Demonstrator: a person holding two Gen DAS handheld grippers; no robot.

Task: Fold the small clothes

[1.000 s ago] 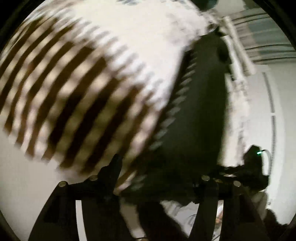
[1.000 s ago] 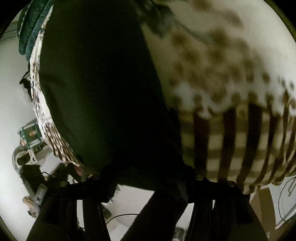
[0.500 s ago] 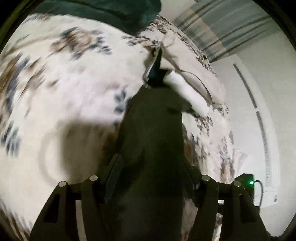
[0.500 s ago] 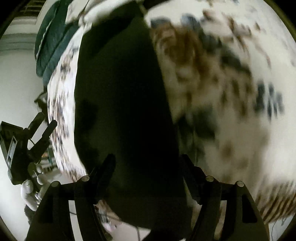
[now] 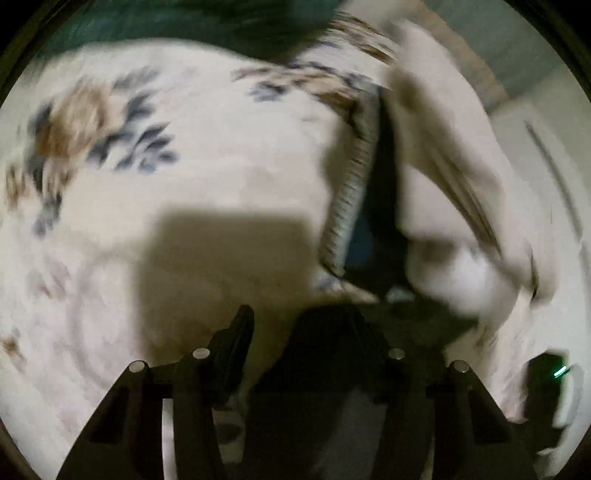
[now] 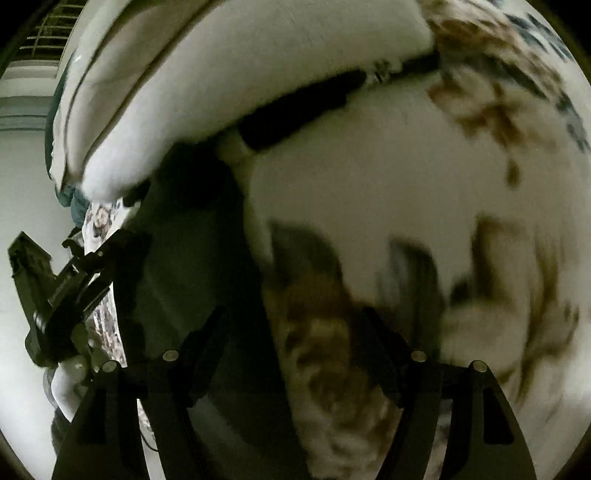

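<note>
A dark, near-black garment (image 5: 380, 206) lies stretched over a white floral bedspread (image 5: 207, 155). In the left wrist view its near end bunches between and over my left gripper's (image 5: 314, 339) fingers, whose jaws stand apart. In the right wrist view the same dark garment (image 6: 192, 258) runs along the left side and past my right gripper (image 6: 295, 332), whose jaws also stand wide. Whether either gripper pinches the cloth is hidden by blur and darkness. The left gripper (image 6: 74, 280) shows at the left edge of the right wrist view.
A cream pillow (image 5: 454, 177) lies right of the garment, also seen in the right wrist view (image 6: 221, 85). A dark green blanket (image 5: 192, 22) lies at the far end of the bed. A white wall (image 5: 546, 155) is on the right.
Both grippers swung forward over the bed with the dark garment. The view went from the striped bed edge to the floral top, and the garment now lies lower and flatter.
</note>
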